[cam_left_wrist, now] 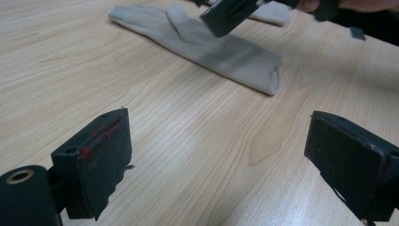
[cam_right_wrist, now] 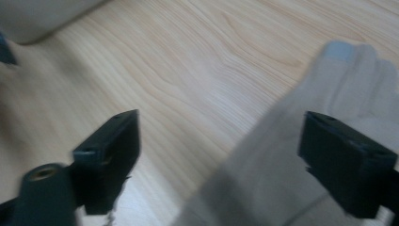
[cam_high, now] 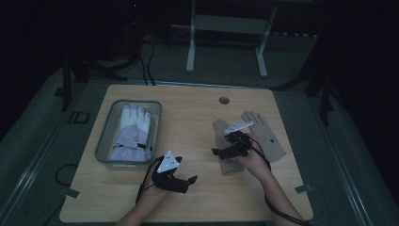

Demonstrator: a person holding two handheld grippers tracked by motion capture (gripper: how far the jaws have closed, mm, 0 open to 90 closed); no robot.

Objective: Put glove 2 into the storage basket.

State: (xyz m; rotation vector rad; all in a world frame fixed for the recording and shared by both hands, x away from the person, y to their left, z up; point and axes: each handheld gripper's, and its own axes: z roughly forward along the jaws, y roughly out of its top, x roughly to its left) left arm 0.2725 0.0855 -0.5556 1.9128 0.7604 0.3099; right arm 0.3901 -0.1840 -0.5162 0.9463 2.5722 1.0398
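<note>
Overhead, we see a wooden bench (cam_high: 188,122) in a dim room, with a person's two forearms coming in from the near edge, each hand holding a black gripper. Our right gripper (cam_high: 225,151) hovers over a beige glove (cam_high: 224,141) that lies flat on the right half of the bench, cuff toward the person. Its fingers (cam_right_wrist: 346,160) stand wide apart and hold nothing; in the right gripper view one finger sits above the glove's cloth and the other above bare wood. Whether the fingers touch the glove, we cannot tell. A second beige glove (cam_high: 266,136) lies just beside the first, farther right, palm flat.

Our left gripper (cam_high: 184,182) rests low near the front edge of the bench, well apart from both beige gloves. Its fingers (cam_left_wrist: 96,160) are also spread wide and empty, pointing across bare wood toward the nearer beige glove.

On the left side of the bench sits a clear plastic bin (cam_high: 104,141), and inside it lies a white and lilac padded glove (cam_high: 133,134).
</note>
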